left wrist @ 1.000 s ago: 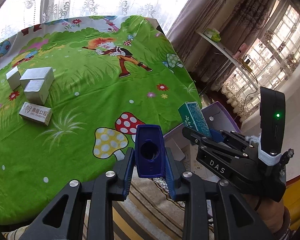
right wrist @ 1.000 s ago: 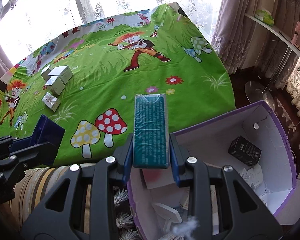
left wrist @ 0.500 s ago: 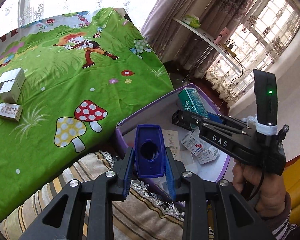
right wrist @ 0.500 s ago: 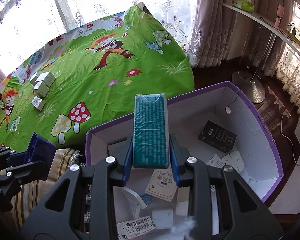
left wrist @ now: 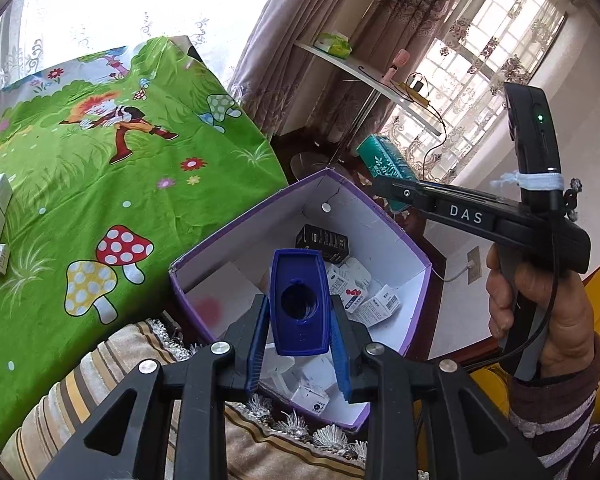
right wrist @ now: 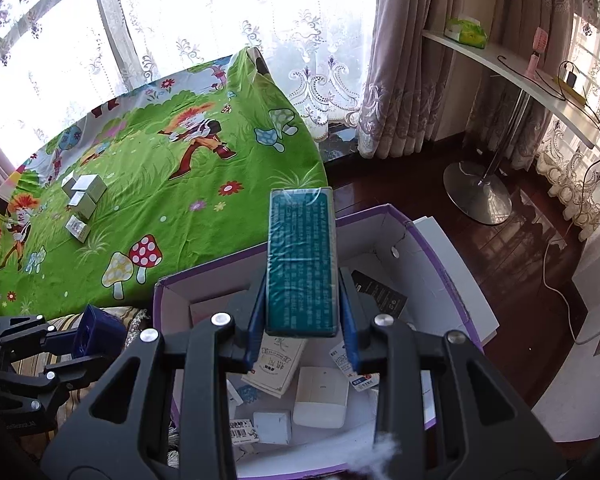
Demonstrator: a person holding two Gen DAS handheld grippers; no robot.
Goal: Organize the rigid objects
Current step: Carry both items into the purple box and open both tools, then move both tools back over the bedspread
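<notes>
Two hand-held grippers above an open purple box (right wrist: 452, 276) beside a surface covered with a green cartoon cloth (left wrist: 100, 184). The left gripper (left wrist: 300, 344) has its jaws closed on a dark blue container (left wrist: 299, 304), held upright over the near part of the box. The right gripper (right wrist: 300, 324) has its jaws clamped on a teal carton (right wrist: 301, 264), its long axis pointing away from the camera, above the box interior. The box holds a black carton (left wrist: 322, 242) near its far wall and several small white packets (right wrist: 320, 398) scattered on its floor. Small silver boxes (right wrist: 84, 192) lie on the cloth, well apart from the purple box. A person's hand (left wrist: 540, 312) holds the right gripper's handle.
</notes>
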